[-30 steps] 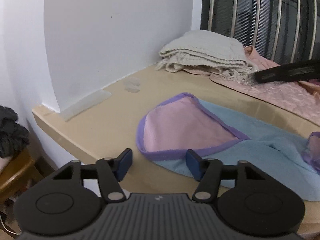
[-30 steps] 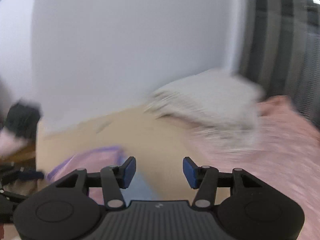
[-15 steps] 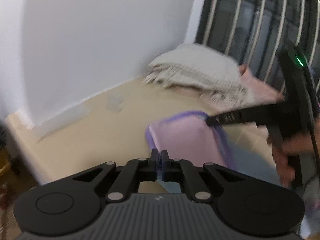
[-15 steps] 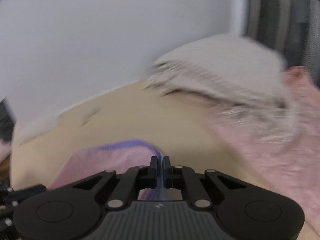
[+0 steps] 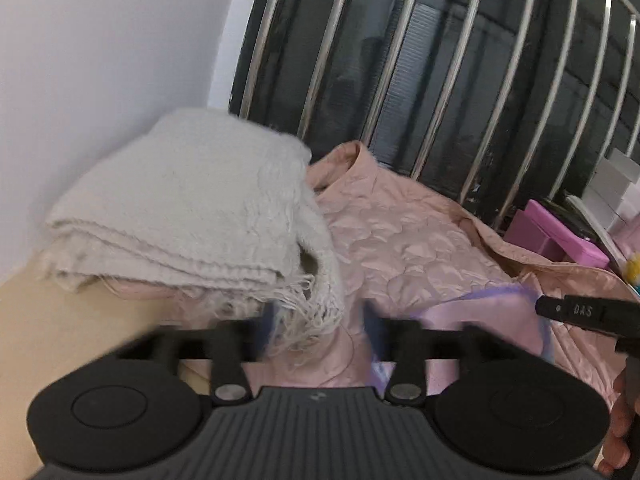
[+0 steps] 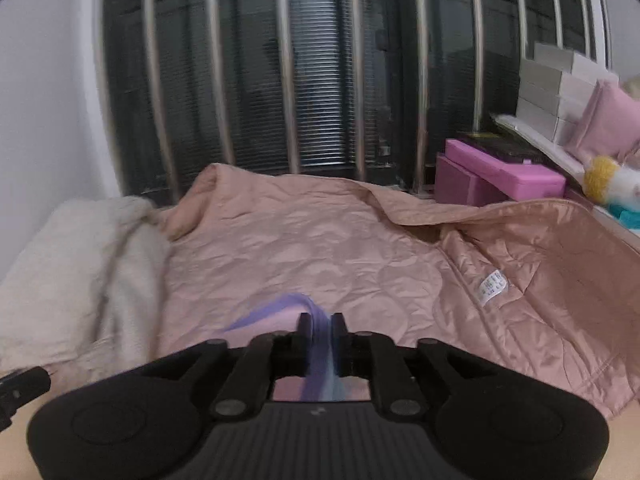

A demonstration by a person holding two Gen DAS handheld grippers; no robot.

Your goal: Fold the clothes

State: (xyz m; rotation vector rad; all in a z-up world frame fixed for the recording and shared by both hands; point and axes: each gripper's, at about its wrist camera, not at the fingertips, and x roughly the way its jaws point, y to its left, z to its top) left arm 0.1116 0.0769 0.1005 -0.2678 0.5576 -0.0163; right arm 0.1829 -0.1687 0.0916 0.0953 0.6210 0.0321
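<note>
Blue fingers [image 5: 370, 326] of the left gripper [image 5: 316, 326] stand parted, having just opened, nothing between them. Right gripper [image 6: 319, 330] – just loosening, jaws narrow – has the purple-edged cloth [image 6: 318, 354] between them, over the pink quilt [image 6: 304, 240] – grey blanket [image 5: 192, 204] beyond.

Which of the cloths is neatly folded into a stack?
The fuzzy cream-white blanket, stacked in layers with a fringe; the pink quilted cover lies spread out, rumpled.
</note>
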